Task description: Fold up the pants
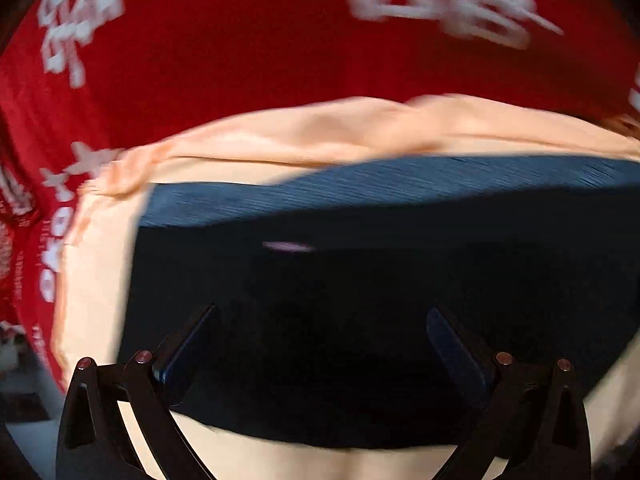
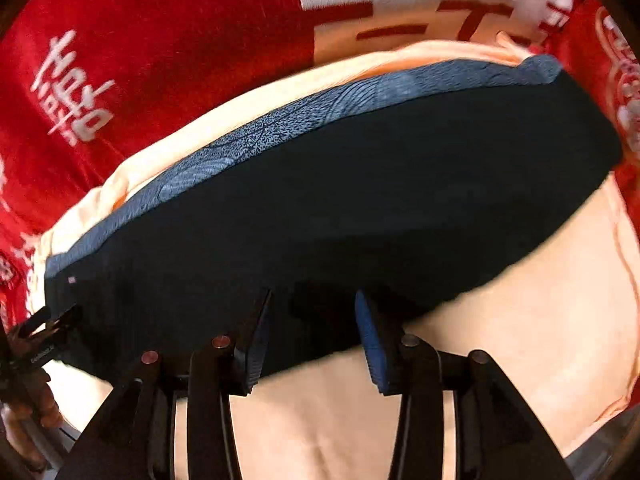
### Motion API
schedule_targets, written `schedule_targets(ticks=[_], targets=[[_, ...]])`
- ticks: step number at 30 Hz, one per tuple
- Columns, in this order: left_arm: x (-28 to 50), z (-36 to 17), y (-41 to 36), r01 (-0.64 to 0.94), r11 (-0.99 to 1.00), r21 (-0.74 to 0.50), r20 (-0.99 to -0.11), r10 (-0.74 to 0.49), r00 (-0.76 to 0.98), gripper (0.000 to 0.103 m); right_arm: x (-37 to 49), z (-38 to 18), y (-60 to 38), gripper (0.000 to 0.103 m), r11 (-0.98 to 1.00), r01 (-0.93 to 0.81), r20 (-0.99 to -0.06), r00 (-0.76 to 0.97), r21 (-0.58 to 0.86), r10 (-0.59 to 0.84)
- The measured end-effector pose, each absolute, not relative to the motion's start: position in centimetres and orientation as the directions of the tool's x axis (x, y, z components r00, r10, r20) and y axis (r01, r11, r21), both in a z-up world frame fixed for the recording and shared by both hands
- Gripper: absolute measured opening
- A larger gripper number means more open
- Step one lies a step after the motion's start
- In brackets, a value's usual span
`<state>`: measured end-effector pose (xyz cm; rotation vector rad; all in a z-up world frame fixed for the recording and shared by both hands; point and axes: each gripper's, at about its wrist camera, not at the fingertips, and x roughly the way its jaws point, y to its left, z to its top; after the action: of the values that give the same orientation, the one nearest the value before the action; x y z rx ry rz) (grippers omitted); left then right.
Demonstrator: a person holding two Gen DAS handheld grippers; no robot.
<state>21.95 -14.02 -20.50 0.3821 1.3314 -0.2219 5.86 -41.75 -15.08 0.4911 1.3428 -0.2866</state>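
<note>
I see the dark navy pants [image 2: 340, 208] lying folded into a long flat bundle on a pale peach cloth [image 2: 520, 300]. That cloth is spread over a red cloth with white lettering [image 2: 160, 40], which fills the far part of both views. Along the pants' far edge runs a lighter blue band with a fine grainy pattern.

Through the right wrist camera, my right gripper [image 2: 312, 300] points steeply down over the near edge of the pants. Its two fingers stand apart, one on each side of a stretch of dark fabric, and neither pad seems to press on it. The right-hand pad is blue. At the lower left edge of this view the other gripper's black tip and part of a hand [image 2: 28, 412] show by the pants' left end.

Through the left wrist camera, which is blurred, my left gripper [image 1: 320, 316] is spread wide above the dark fabric of the pants, with nothing clamped between the fingers. The peach cloth shows beyond the pants and below them.
</note>
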Motion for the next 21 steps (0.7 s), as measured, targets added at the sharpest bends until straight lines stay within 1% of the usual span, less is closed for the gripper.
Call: schedule_targets(ticks=[2,3,4,5,9,13,21], targets=[[20.6,-20.7,-16.3,0.4,0.912,0.089,-0.981,0.011,0.192,0.103,4.5,-14.4,-42.0,0.047,0.868,0.467,-0.974,0.212,0.168,0.075],[20.0,-20.6,-17.7,0.413,0.908,0.07,-0.984,-0.004,0.177,0.103,3.8,-14.3,-42.3,0.051,0.862,0.476,-0.975,0.208,0.174,0.082],[19.2,-20.6,-19.2,0.43,0.901,0.052,-0.986,-0.021,0.163,0.103,3.1,-14.2,-42.7,0.053,0.855,0.486,-0.975,0.205,0.181,0.09],[18.7,-20.5,-20.4,0.443,0.895,0.045,-0.987,-0.03,0.159,0.103,2.2,-14.3,-43.0,0.053,0.844,0.501,-0.974,0.203,0.19,0.099],[17.3,-20.2,-24.5,0.474,0.88,0.032,-0.986,-0.048,0.157,0.103,-1.0,-14.5,-44.9,0.053,0.792,0.576,-0.975,0.191,0.203,0.111],[16.9,-19.9,-27.4,0.471,0.882,0.009,-0.987,-0.067,0.144,0.103,-3.3,-14.9,-46.4,0.053,0.74,0.638,-0.975,0.184,0.214,0.124],[15.9,-19.8,-32.5,0.48,0.876,0.041,-0.989,-0.034,0.145,0.103,-6.9,-15.4,-49.5,0.053,0.663,0.708,-0.97,0.199,0.242,0.141]])
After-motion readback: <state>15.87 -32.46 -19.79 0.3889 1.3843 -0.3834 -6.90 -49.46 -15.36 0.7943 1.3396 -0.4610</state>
